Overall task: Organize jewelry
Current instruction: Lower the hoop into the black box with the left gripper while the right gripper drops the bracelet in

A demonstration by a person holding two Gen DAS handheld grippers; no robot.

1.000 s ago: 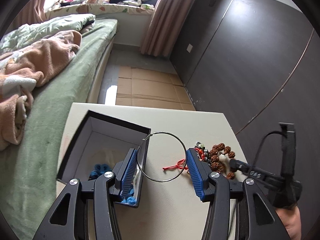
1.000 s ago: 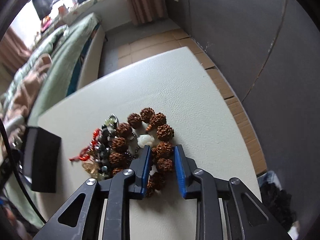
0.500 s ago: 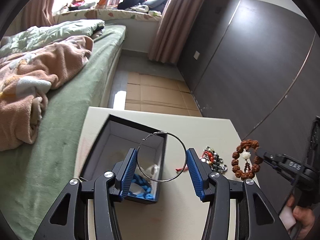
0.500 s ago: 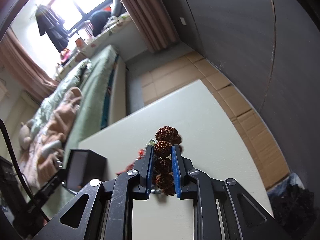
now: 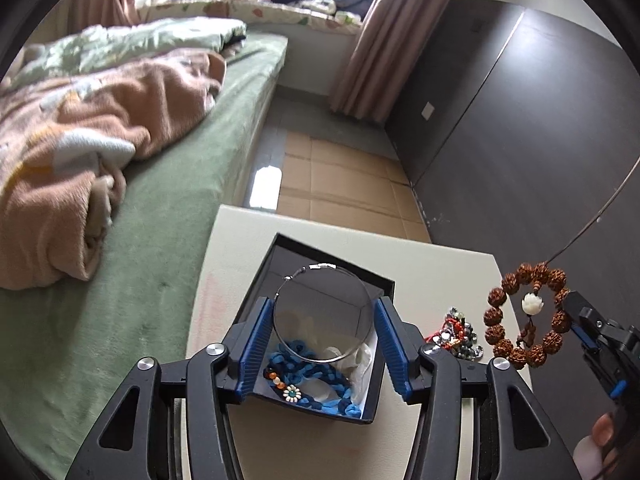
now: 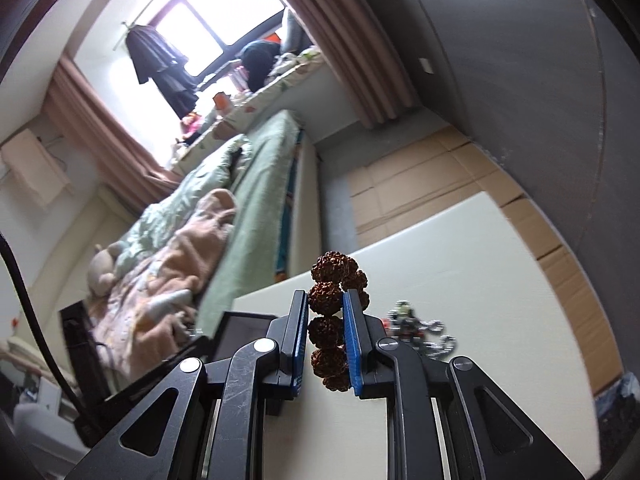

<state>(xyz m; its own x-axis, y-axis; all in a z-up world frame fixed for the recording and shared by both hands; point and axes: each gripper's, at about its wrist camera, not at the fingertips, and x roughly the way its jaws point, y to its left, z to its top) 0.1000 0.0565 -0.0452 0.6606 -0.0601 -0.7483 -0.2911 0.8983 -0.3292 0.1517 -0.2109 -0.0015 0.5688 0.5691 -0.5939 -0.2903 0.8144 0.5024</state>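
Note:
A thin silver hoop (image 5: 280, 332) hangs between the blue pads of my left gripper (image 5: 322, 312), right above the open black box (image 5: 332, 254). The left jaws are opening, with the hoop still spanning them. Inside the box lie a blue braided cord (image 5: 304, 376) and a small daisy charm (image 5: 292, 392). My right gripper (image 6: 325, 296) is shut on a brown seed-bead bracelet (image 6: 334, 266) and holds it in the air over the table's right side. From the left wrist view the bracelet (image 5: 496, 298) dangles as a ring with a white bead, pinched by the right gripper (image 5: 576, 320).
A small pile of red, silver and dark beaded jewelry (image 5: 456, 334) lies on the cream table (image 5: 432, 264) right of the box. A green bed (image 5: 168, 216) with a peach blanket borders the table on the left. A dark wardrobe (image 5: 520, 140) stands right, with cardboard flooring (image 5: 340, 184) beyond.
My right gripper lifted the brown bracelet off the table, higher still than half a second ago. The left gripper carried the hoop leftward from beside the box to over it.

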